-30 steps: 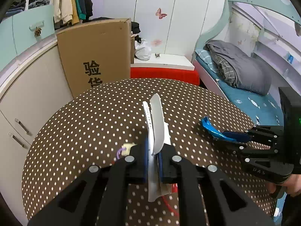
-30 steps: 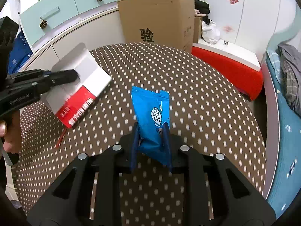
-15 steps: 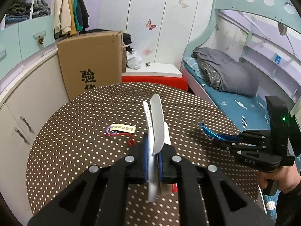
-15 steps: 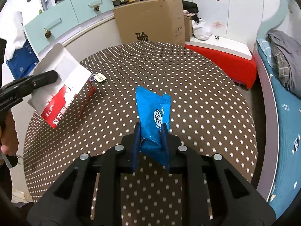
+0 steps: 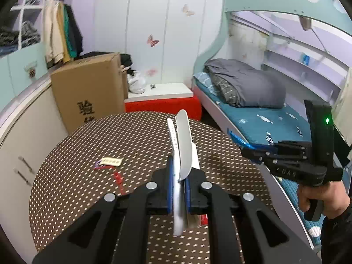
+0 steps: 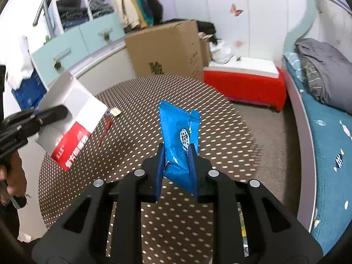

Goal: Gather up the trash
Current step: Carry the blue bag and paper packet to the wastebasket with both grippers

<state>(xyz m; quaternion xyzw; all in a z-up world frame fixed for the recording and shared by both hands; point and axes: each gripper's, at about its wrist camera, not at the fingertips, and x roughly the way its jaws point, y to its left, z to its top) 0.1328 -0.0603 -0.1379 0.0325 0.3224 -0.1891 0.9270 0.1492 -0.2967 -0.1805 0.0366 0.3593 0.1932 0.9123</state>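
We are in a small bedroom, above a round tabletop [image 6: 220,118] covered in a brown cloth with white dots; a cardboard carton [image 6: 167,48] stands just beyond its far edge, a red bench [image 6: 244,85] to the right of that, and a bed [image 6: 330,132] runs along the tabletop's right side. Our right gripper [image 6: 177,169] has its fingers [image 6: 159,171] pinching the lower end of a blue snack wrapper [image 6: 179,132], held clear above the tabletop; we judge it very light, soft and slick, likely to crumple and slide, so a grip across its crimped end suits it best. Our left gripper [image 5: 178,187] has its fingers pressed together on a flattened red and white carton [image 6: 70,121], held edge-on near the tabletop's left rim; it looks light and stiff enough to stay flat, though the thin card could bend where it overhangs. Left on the tabletop, toward its left side, lie a small paper tag [image 5: 111,161] and a red strip [image 5: 118,179] just beside it; both look flat and flimsy, hard to lift except by an edge. The middle and far half of the tabletop are open, so we have room to move there; the bed frame close on the right leaves less.
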